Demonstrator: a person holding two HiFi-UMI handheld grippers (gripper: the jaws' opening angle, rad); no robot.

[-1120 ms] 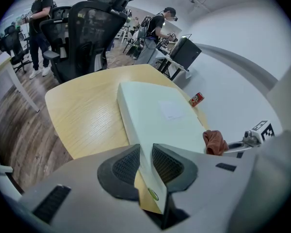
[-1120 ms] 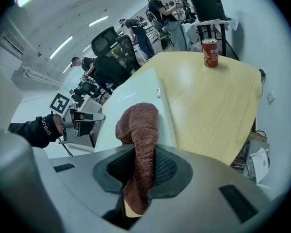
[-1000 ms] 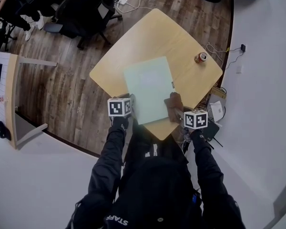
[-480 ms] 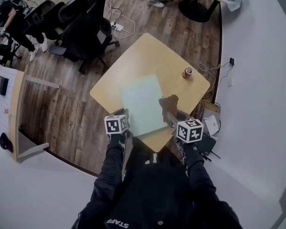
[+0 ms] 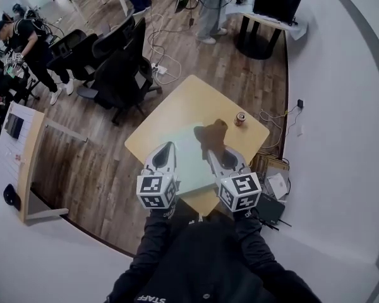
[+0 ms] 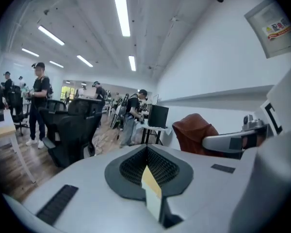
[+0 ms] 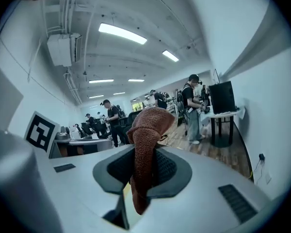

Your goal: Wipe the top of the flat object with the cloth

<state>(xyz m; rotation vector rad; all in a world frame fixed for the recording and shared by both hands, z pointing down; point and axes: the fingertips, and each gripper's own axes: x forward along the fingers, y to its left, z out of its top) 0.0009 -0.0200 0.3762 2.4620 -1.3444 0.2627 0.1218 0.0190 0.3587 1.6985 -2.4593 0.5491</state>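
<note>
The flat object (image 5: 192,160) is a pale green board lying on the light wooden table (image 5: 177,112). Both grippers are raised well above it, and parts of it are hidden behind them. My right gripper (image 5: 213,150) is shut on the brown cloth (image 5: 208,133), which bunches out past the jaw tips. In the right gripper view the cloth (image 7: 144,144) is pinched between the jaws of the right gripper (image 7: 140,154) and hangs over them. My left gripper (image 5: 166,146) is shut with nothing in it (image 6: 146,150). The left gripper view also shows the cloth (image 6: 194,130) to its right.
A drink can (image 5: 240,118) stands near the table's far right corner. Black office chairs (image 5: 117,65) sit beyond the table on the left, with cables (image 5: 161,55) on the wood floor. Boxes and cords (image 5: 275,172) lie by the wall on the right. People stand at the far desks.
Both grippers have lifted off the table and come up towards the head camera. The cloth has risen off the board with the right gripper. The head view now looks further into the room.
</note>
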